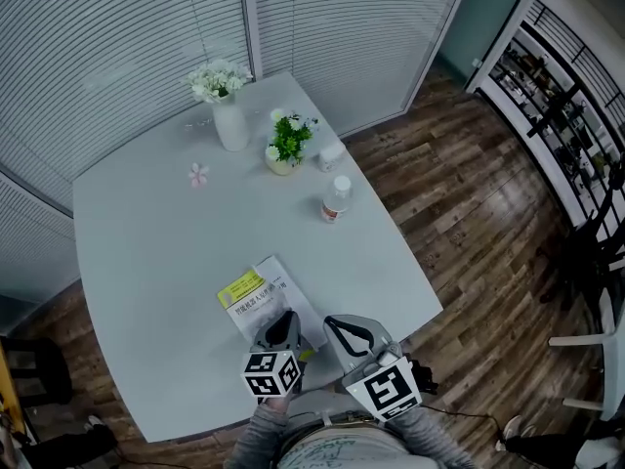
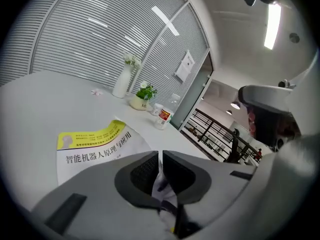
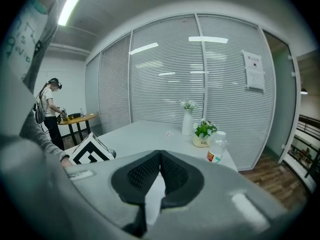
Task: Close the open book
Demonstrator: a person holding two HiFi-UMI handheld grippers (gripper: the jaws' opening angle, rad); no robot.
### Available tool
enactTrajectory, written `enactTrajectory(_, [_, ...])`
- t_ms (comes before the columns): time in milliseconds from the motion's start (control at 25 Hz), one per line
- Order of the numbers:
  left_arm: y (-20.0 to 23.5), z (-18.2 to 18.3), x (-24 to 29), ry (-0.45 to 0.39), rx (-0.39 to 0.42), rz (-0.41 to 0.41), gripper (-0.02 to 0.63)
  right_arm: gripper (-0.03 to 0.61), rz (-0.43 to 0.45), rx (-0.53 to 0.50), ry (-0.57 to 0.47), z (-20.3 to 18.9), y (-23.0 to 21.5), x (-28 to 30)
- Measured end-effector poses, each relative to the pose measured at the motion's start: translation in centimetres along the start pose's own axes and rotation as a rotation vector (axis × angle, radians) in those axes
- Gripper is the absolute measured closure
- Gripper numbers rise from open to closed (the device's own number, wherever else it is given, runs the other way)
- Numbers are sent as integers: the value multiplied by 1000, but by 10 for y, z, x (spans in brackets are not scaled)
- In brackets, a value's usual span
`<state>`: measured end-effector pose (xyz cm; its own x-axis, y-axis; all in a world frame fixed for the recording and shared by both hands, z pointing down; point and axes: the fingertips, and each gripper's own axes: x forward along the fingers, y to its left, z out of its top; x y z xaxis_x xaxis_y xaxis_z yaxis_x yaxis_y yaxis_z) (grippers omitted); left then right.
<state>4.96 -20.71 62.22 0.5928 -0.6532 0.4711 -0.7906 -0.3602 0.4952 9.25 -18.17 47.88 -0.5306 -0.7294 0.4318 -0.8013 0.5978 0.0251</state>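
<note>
Yellow-banded book [image 1: 252,293] flat on table [image 1: 146,262]; left claw [image 2: 161,156] closed to slit over its corner; right claw [image 3: 160,155] closed, empty.

Left gripper [image 1: 284,326]: we hold it low in front of us, tilted slightly downward, jaws almost together and pinched on a thin edge of the book [image 2: 92,146].
Right gripper [image 1: 349,332]: we keep it just beside the left without touching, at a like downward tilt, jaws closed tip to tip with nothing between them.
Marker cubes [image 1: 270,374]: one at the rear of each gripper, turned up toward our head.
Arms: our grey sleeves [image 1: 256,440] sit close to the body, forearms reaching forward.
</note>
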Motion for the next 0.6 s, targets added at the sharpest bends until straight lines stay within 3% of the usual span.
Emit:
enactTrajectory(320, [-14,-8,40,20,-30,-67,591,578,-5,11,34,-7,-12,2])
enactTrajectory(600, [-8,-16,66,35,-101,-53,591,578,21,7,55,-20,-22,6])
